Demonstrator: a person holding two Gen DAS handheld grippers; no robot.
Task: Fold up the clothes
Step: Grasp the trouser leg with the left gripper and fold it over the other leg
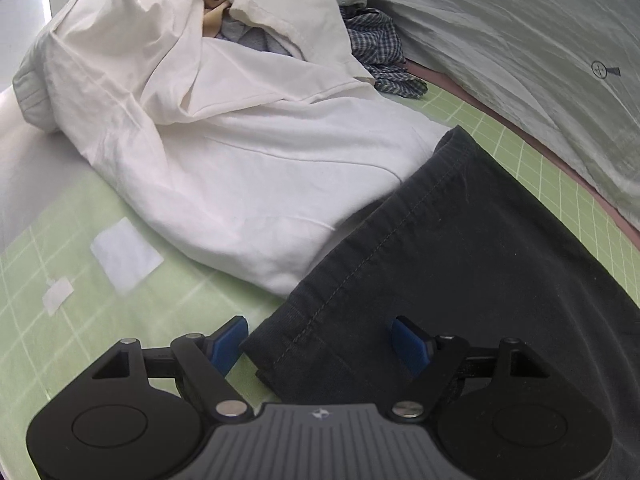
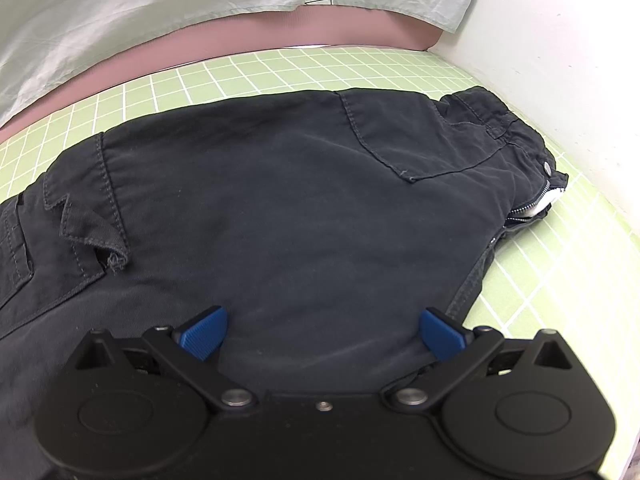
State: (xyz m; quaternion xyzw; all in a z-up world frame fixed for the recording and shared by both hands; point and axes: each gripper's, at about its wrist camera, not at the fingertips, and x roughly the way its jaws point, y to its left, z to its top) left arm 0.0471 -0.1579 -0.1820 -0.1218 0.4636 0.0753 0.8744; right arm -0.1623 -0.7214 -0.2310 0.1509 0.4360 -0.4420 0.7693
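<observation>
Your left gripper (image 1: pixel 320 340) and right gripper (image 2: pixel 322 334) both hover spread over the dark trousers (image 2: pixel 280 200); the far grey sheet's (image 2: pixel 100 12) print is unreadable.

Dark trousers (image 2: pixel 280 200): matt woven cloth, stitched seams, metal zip and snap at 3 o'clock. White garment (image 1: pixel 240 160): soft matt cloth, creased. Checked cloth (image 1: pixel 380 48) at 1 o'clock, rumpled. Mat (image 2: pixel 280 72): smooth green, gridded. Grey sheet (image 1: pixel 520 60): thin, faintly glossy, wrinkled. Both grippers' pads (image 2: pixel 204 336): ribbed blue plastic.
</observation>
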